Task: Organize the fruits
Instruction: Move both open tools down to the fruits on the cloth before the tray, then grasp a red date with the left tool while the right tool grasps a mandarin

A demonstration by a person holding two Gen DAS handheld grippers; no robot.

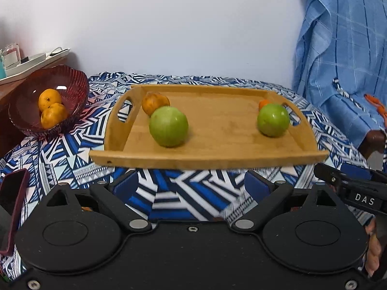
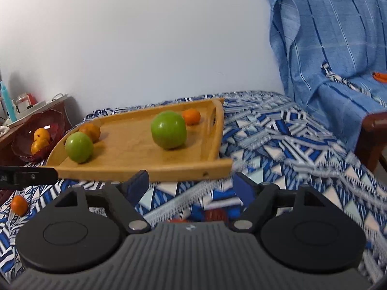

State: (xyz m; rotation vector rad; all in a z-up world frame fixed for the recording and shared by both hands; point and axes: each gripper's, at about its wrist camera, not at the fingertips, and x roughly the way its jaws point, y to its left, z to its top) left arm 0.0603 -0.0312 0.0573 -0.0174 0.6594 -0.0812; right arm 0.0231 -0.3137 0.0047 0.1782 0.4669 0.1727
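A wooden tray (image 1: 217, 152) (image 2: 135, 166) lies on the patterned cloth. It holds two green apples (image 1: 168, 126) (image 1: 272, 120) and two oranges (image 1: 154, 102) (image 1: 263, 103). In the right wrist view the apples (image 2: 79, 147) (image 2: 168, 129) and oranges (image 2: 90, 131) (image 2: 191, 116) show too. A red glass bowl (image 1: 70, 89) (image 2: 56, 123) at the left holds two oranges (image 1: 49, 99) (image 1: 53, 115). A loose orange (image 2: 18, 204) lies on the cloth. My left gripper (image 1: 191, 186) is open and empty before the tray. My right gripper (image 2: 191, 183) is open and empty at the tray's near right corner.
A chair draped in blue checked fabric (image 1: 338, 60) (image 2: 333, 48) stands at the right. A wooden side table (image 1: 7, 89) at the left carries a white tray and jars. A dark red phone-like object (image 1: 12, 200) lies at the near left. A white wall is behind.
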